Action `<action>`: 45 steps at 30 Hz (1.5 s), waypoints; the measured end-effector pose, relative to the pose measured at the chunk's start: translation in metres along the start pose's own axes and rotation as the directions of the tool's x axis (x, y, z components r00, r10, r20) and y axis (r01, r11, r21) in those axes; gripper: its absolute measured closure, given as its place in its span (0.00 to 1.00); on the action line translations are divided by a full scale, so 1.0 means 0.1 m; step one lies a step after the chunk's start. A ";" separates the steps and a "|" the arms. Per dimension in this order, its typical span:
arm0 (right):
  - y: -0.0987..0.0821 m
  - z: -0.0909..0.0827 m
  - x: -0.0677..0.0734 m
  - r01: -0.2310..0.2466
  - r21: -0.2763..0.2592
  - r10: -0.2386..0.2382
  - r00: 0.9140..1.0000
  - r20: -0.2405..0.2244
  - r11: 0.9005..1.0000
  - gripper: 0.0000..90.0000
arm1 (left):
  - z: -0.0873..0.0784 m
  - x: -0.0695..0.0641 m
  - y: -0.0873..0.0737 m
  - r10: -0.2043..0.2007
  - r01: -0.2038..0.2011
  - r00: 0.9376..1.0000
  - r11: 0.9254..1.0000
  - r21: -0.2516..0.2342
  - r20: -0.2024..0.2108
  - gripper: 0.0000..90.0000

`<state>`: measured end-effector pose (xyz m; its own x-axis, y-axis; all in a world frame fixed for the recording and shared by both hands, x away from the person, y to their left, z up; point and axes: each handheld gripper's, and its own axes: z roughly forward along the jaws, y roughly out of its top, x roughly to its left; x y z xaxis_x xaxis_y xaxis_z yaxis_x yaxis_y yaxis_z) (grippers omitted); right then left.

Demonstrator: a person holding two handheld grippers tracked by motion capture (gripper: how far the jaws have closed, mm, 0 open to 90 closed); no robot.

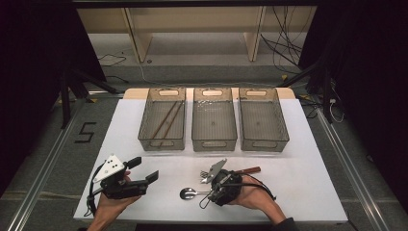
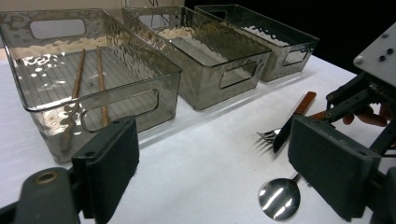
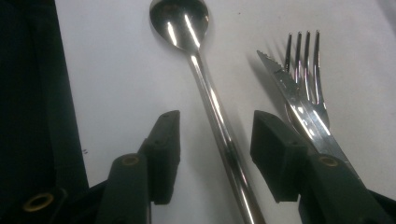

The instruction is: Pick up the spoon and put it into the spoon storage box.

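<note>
Left gripper (image 1: 143, 169): lower left of the high view, held above the white bench (image 1: 308, 192); jaws wide apart, nothing between them.
Left bin (image 1: 162, 118): clear ribbed plastic bin with a cut-out handle, upper centre-left of the high view; two brown wooden chopsticks (image 2: 88, 79) lie along its floor.
Middle bin (image 1: 213, 119): same make, just beside the first; I see nothing in it.
Spoon (image 3: 205, 88): polished steel spoon, lower centre of the high view, lying flat on the bench with its bowl toward the left.
Right gripper (image 3: 215, 135): lower centre-right of the high view; jaws partly apart, straddling the spoon's handle, pads clear of it on both sides.
Fork and knife (image 3: 299, 88): steel fork with a serrated, brown-handled knife across it, just beside the right jaw.
Right bin (image 1: 262, 118): third clear bin, upper centre-right.
Handling: the spoon looks light, stiff and slippery; I'd take the handle mid-length, squarely, or it may swivel or slide out. The knife lies close enough to get nudged.
</note>
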<state>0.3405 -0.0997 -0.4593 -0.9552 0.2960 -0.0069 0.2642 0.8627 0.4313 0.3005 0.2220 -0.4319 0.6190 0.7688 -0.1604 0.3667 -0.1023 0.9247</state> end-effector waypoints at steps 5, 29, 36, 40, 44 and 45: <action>0.06 0.04 -0.02 0.016 0.026 -0.017 1.000 0.006 1.000 0.67 | -0.01 -0.01 -0.01 0.003 -0.003 1.000 1.000 0.000 0.006 0.18; 0.22 0.13 -0.03 0.049 0.167 -0.048 0.999 -0.009 0.985 0.84 | 0.00 -0.02 -0.02 0.014 -0.014 1.000 1.000 0.000 0.013 0.18; 0.26 0.13 0.02 0.054 0.194 -0.054 0.999 -0.003 0.980 0.87 | 0.00 -0.03 -0.02 0.017 -0.017 1.000 1.000 -0.004 0.013 0.18; 0.26 0.13 0.02 0.073 0.199 -0.074 0.997 -0.002 0.977 0.88 | 0.00 -0.03 -0.02 0.019 -0.019 1.000 1.000 -0.004 0.012 0.18; 0.27 0.13 0.04 0.080 0.208 -0.081 0.997 -0.003 0.975 0.90 | 0.00 -0.03 -0.02 0.018 -0.018 1.000 1.000 -0.006 0.010 0.18; 0.27 0.13 0.04 0.092 0.211 -0.094 0.996 0.001 0.973 0.91 | 0.00 -0.03 -0.02 0.018 -0.018 1.000 1.000 -0.007 0.009 0.18</action>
<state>0.3454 -0.0696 -0.4593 -0.9756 0.2141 -0.0481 0.1979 0.9531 0.2289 0.2980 0.2198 -0.4332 0.6320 0.7609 -0.1466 0.3504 -0.1119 0.9299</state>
